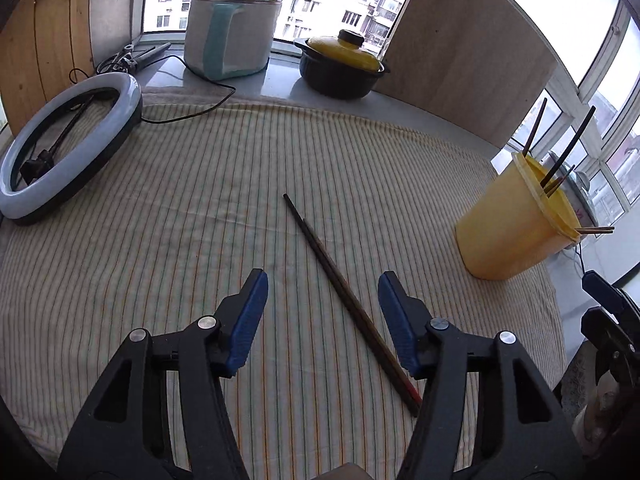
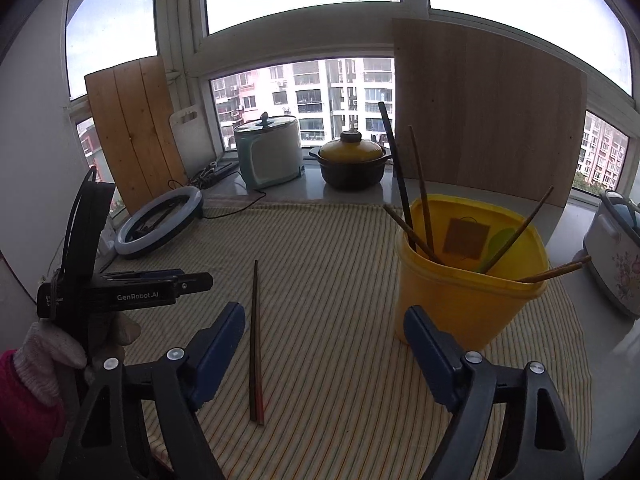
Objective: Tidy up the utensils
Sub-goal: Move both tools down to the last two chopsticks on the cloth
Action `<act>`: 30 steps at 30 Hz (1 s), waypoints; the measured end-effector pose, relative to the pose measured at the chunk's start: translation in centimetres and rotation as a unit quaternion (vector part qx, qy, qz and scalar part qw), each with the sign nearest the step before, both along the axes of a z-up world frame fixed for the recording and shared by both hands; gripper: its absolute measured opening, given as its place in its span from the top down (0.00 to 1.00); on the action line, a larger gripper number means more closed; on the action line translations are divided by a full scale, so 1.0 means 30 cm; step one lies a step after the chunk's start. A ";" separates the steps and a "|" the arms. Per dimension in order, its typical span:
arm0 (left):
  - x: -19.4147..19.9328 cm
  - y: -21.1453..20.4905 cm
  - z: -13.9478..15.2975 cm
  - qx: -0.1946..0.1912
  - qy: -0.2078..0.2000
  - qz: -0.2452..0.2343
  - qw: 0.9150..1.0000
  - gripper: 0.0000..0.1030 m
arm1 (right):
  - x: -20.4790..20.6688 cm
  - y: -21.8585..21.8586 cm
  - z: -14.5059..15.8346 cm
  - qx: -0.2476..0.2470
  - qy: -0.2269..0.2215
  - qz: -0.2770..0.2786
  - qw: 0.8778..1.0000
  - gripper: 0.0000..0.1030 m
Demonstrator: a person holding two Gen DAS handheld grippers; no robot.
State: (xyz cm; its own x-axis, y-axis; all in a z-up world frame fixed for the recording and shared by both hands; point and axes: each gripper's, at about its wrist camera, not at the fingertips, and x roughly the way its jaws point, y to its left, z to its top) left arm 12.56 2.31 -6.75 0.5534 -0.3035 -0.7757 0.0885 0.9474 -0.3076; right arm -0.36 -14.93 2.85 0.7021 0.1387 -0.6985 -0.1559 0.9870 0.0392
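Note:
A pair of dark chopsticks (image 1: 344, 292) (image 2: 255, 340) lies side by side on the striped cloth (image 1: 200, 200). My left gripper (image 1: 323, 278) hangs low over them, open; the chopsticks run between its blue pads, closer to the right pad, and neither pad touches them. My right gripper (image 2: 324, 310) is open and holds nothing, with the chopsticks just inside its left finger. A yellow container (image 1: 508, 232) (image 2: 452, 304) stands upright on the right with several chopsticks and a green utensil in it. In the right wrist view a gloved hand (image 2: 44, 352) holds the left gripper's body.
A ring light (image 1: 68, 148) lies at the cloth's far left with its cable. On the sill stand a white and teal cooker (image 1: 232, 36) and a black pot with a yellow lid (image 1: 344, 68). Wooden boards lean on the windows. A flowered white cooker (image 2: 616, 256) sits far right.

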 end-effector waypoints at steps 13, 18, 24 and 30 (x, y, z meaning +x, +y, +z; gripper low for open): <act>0.103 -0.056 -0.153 -0.033 0.066 0.008 0.997 0.75 | -0.021 -0.033 -0.124 0.022 0.051 -0.018 0.998 0.33; 0.119 -0.081 -0.174 -0.016 0.072 0.009 0.997 0.78 | -0.010 -0.046 -0.132 0.025 0.056 -0.023 0.998 0.33; 0.131 -0.111 -0.194 0.014 0.070 0.005 0.997 0.78 | -0.003 -0.064 -0.148 0.030 0.064 -0.030 0.997 0.33; 0.146 -0.132 -0.194 0.040 0.061 -0.007 0.997 0.78 | 0.008 -0.077 -0.157 0.032 0.069 -0.036 0.996 0.33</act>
